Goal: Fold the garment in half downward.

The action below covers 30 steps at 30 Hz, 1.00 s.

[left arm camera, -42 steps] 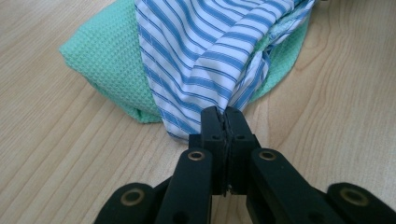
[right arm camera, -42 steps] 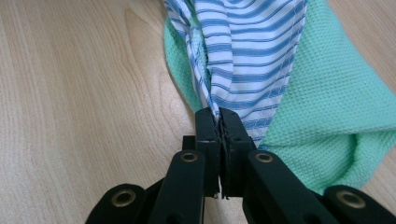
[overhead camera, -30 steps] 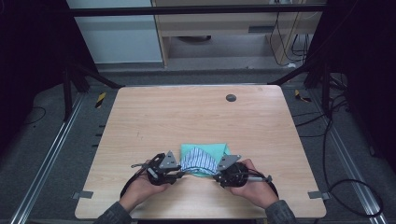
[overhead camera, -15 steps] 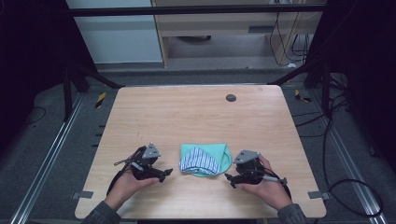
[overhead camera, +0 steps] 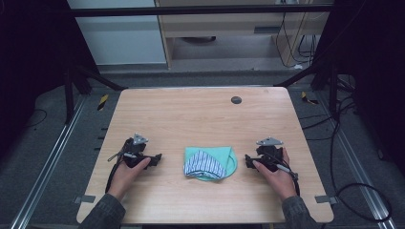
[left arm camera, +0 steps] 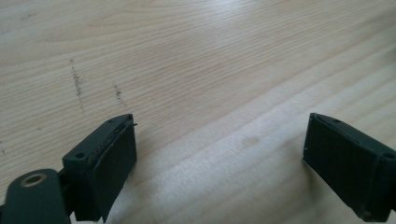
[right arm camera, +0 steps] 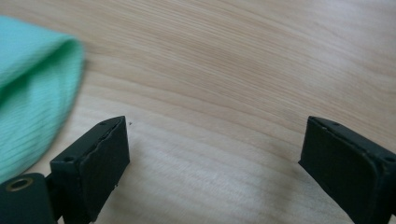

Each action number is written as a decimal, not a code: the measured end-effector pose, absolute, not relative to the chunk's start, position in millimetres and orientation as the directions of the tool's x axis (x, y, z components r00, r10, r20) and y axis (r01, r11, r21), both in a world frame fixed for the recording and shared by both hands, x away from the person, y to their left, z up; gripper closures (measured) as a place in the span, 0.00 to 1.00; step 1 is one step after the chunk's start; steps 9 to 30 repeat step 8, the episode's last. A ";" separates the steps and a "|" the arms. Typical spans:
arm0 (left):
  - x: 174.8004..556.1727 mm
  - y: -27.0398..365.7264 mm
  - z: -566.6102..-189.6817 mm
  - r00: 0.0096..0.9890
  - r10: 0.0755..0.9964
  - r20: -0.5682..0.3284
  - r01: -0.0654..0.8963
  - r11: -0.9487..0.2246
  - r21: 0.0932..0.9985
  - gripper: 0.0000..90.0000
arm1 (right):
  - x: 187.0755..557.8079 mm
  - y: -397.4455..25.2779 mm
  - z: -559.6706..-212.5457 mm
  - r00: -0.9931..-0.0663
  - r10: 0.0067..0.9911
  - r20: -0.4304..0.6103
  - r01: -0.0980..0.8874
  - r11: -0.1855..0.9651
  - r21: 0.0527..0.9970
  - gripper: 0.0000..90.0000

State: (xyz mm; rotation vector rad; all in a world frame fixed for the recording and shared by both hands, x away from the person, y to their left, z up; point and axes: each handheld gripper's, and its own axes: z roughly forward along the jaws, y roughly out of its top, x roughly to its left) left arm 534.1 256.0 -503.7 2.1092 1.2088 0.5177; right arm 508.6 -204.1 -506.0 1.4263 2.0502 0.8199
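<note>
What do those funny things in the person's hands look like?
Each hand holds a black tool: the left tool and the right tool. Each has two flat, blocky black jaws, a grey three-cornered plate on top and a thin dark cable trailing back. The person wears dark grey sleeves.
</note>
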 end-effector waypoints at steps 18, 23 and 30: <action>538.5 252.5 -507.7 0.481 0.877 0.024 0.604 -0.350 0.716 0.03 | 519.5 -204.4 -512.5 -0.263 0.965 -0.004 0.664 0.184 0.725 0.00; 538.5 252.5 -507.7 0.481 0.877 0.024 0.604 -0.350 0.716 0.03 | 519.5 -204.4 -512.5 -0.263 0.965 -0.004 0.664 0.184 0.725 0.00; 538.5 252.5 -507.7 0.481 0.877 0.024 0.604 -0.350 0.716 0.03 | 519.5 -204.4 -512.5 -0.263 0.965 -0.004 0.664 0.184 0.725 0.00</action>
